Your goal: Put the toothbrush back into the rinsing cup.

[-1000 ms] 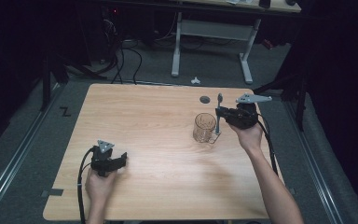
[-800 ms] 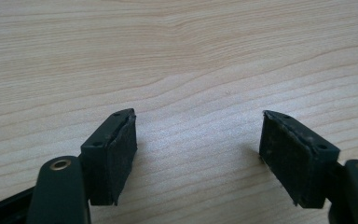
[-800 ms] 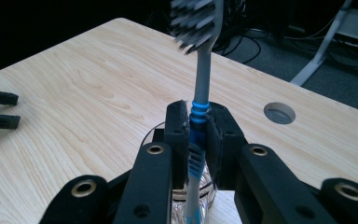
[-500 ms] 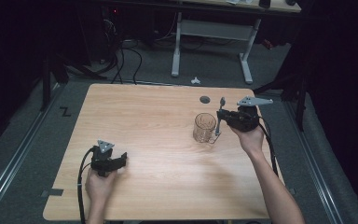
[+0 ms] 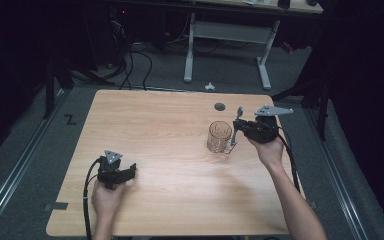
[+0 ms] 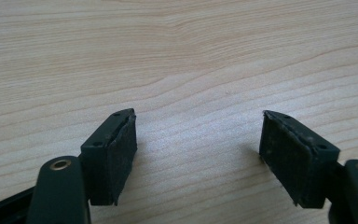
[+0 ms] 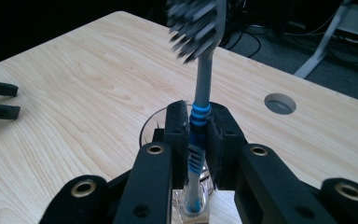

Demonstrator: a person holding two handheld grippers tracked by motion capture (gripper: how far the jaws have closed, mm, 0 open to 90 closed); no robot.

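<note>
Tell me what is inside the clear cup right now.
The lower handle of the toothbrush, clamped upright by the right gripper, reaches down inside the clear cup. The gripper's jaws cover much of the cup, so whether anything else lies inside cannot be seen.

Lab or workshop: dark room, floor cables [image 5: 130, 65], white desk frame [image 5: 230, 37].

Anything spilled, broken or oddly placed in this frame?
Nothing stands out. The right tongs grip a toothbrush upright, its lower end in the clear cup, which stands upright on the table. The left tongs are open over bare wood.
</note>
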